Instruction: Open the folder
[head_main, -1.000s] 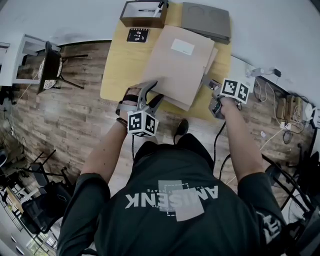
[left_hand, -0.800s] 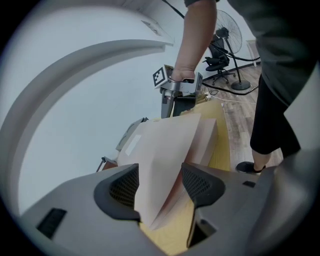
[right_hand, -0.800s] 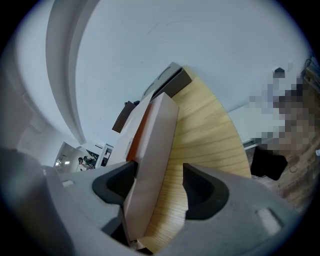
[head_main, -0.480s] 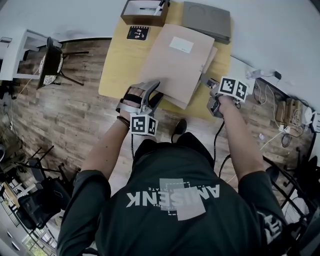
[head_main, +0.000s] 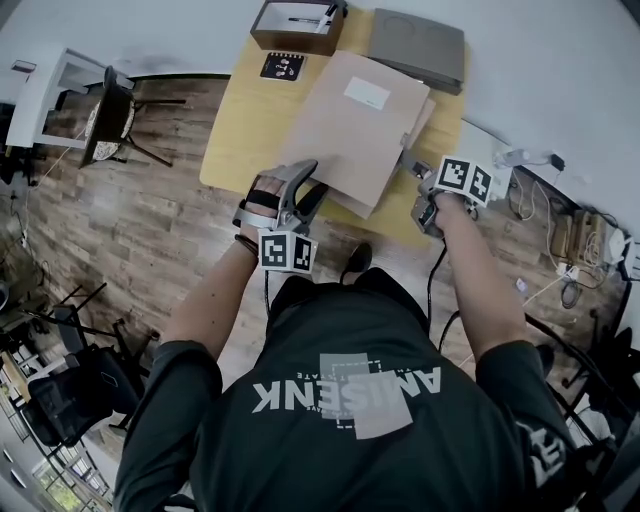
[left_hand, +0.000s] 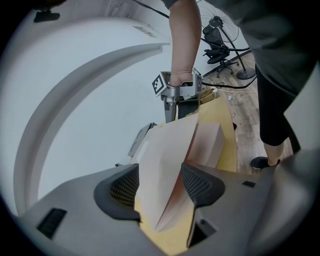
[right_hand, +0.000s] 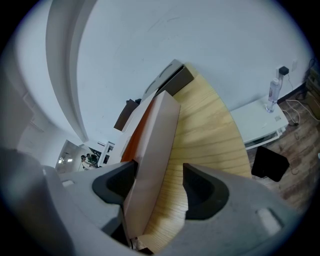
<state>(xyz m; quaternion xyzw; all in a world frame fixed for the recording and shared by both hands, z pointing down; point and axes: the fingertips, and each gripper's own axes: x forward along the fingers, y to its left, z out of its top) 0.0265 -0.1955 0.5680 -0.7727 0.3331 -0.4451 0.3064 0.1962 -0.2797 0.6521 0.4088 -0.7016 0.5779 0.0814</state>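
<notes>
The tan folder (head_main: 360, 125) lies on the yellow desk (head_main: 235, 140), at 12 o'clock from the person. The left gripper (head_main: 308, 188) is at the folder's 7 o'clock corner. Its jaws are released and wide apart, and the cover's corner stands between them, raised off the leaf beneath. The right gripper (head_main: 418, 170) is at the folder's 4 o'clock edge, its jaws also apart. The edge lies against one jaw, and bare desk shows beside the other.

Print too small to read
Toward twelve o'clock, the label (head_main: 368, 93) on the folder (head_main: 345, 140) and the notebook (head_main: 283, 66) cover are illegible.
</notes>
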